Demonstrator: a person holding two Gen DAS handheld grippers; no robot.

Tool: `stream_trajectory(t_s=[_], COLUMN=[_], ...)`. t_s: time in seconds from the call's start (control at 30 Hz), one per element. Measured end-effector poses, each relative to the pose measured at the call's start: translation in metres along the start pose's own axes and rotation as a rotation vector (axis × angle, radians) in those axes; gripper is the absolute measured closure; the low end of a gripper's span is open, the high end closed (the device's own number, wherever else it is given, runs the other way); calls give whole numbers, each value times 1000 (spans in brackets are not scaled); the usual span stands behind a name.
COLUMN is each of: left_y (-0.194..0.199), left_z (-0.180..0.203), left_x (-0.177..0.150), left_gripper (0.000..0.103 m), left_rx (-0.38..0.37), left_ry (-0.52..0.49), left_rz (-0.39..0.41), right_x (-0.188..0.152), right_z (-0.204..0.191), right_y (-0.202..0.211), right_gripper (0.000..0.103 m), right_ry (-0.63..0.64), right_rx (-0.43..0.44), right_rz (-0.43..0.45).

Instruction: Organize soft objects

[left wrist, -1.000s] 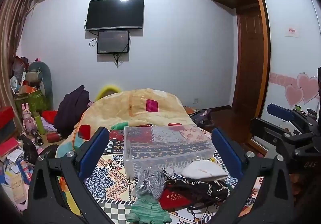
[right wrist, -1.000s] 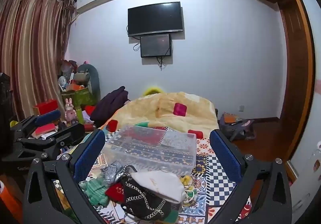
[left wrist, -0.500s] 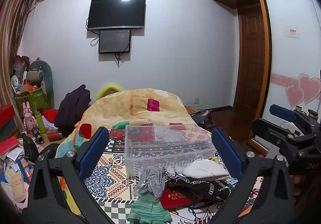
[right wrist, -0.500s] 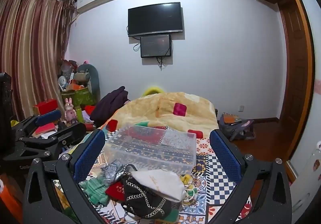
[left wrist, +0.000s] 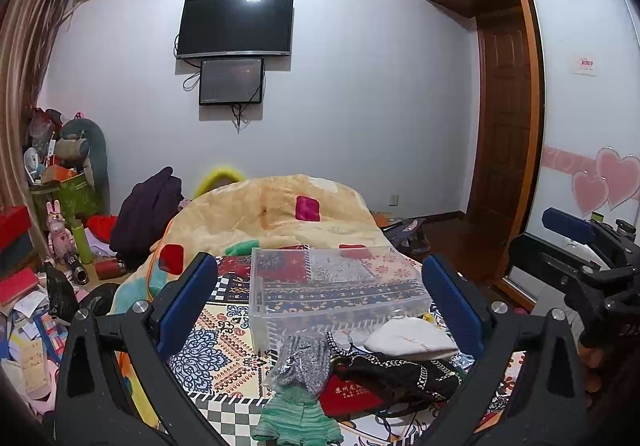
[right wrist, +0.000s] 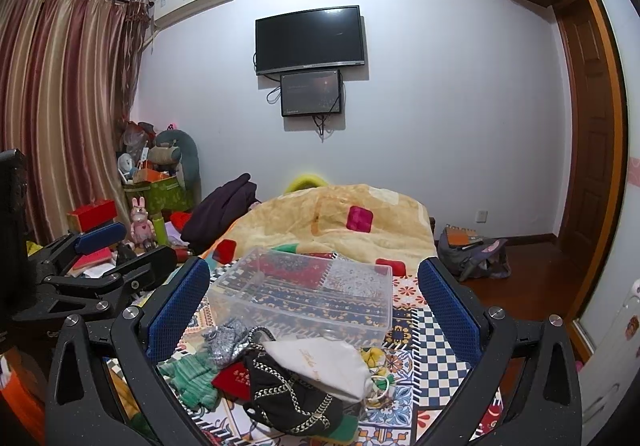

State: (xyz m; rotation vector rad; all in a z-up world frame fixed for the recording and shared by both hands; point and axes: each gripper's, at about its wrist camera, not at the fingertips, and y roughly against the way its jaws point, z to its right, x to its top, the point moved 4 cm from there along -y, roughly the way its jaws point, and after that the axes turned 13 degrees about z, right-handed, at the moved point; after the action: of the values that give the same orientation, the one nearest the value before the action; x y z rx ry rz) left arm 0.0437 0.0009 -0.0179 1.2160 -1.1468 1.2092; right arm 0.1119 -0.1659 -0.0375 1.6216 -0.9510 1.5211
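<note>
A pile of soft things lies on the patterned bedspread (left wrist: 212,350): a green knit piece (left wrist: 296,418), a grey glittery piece (left wrist: 304,358), a red pouch (left wrist: 352,394), a black bag with chain trim (left wrist: 400,374) and a white pouch (left wrist: 412,338). Just behind the pile stands an empty clear plastic box (left wrist: 332,294). The pile (right wrist: 296,378) and the box (right wrist: 312,294) also show in the right wrist view. My left gripper (left wrist: 320,306) is open and empty above the pile. My right gripper (right wrist: 312,310) is open and empty, to the right of the left one.
A bunched yellow quilt (left wrist: 272,214) lies behind the box. Dark clothes (left wrist: 148,214) sit at its left. Toys, boxes and papers crowd the floor at the left (left wrist: 52,246). A bag (right wrist: 472,254) lies on the floor at the right, near the wardrobe door (left wrist: 500,118).
Both grippers stay open and almost still. The views shift only slightly.
</note>
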Motion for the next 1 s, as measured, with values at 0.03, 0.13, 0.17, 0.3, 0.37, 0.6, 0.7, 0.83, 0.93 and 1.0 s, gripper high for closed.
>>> stream_trajectory(t_s=[0.03,0.13,0.17,0.3,0.37,0.6,0.7,0.83,0.93,1.0], left_y=[0,-1,-1,0,0,2,3,3,3,3], left_z=[1,0,0,1,1,1,1,0,1,1], left_x=[0,1,1,2,2,2,2,3,2,3], left_gripper=[0,0,0,0,0,0,0,0,0,0], left_rx=[0,1,1,2,2,1,1,1,2,1], left_ry=[-1,-1,-2,-3,-4,-2,-3,-3,-3,-4], left_rz=[0,0,0,1,1,4,6,5,5,6], right_x=[0,0,0,0,0,0,1,1,1,1], right_z=[1,2,2,2,2,2,2,2,2,2], right_y=[0,1,1,1,1,1,2,1,1,1], right_gripper=[0,0,0,0,0,0,0,0,0,0], right_ry=[-2,-5,-5,-4,-4,-9,-13,-14,-14,-15], right_rx=[1,0,0,0,0,-2,-1,0,0,1], right_rz=[2,4,5,5,5,4,3,3,3,3])
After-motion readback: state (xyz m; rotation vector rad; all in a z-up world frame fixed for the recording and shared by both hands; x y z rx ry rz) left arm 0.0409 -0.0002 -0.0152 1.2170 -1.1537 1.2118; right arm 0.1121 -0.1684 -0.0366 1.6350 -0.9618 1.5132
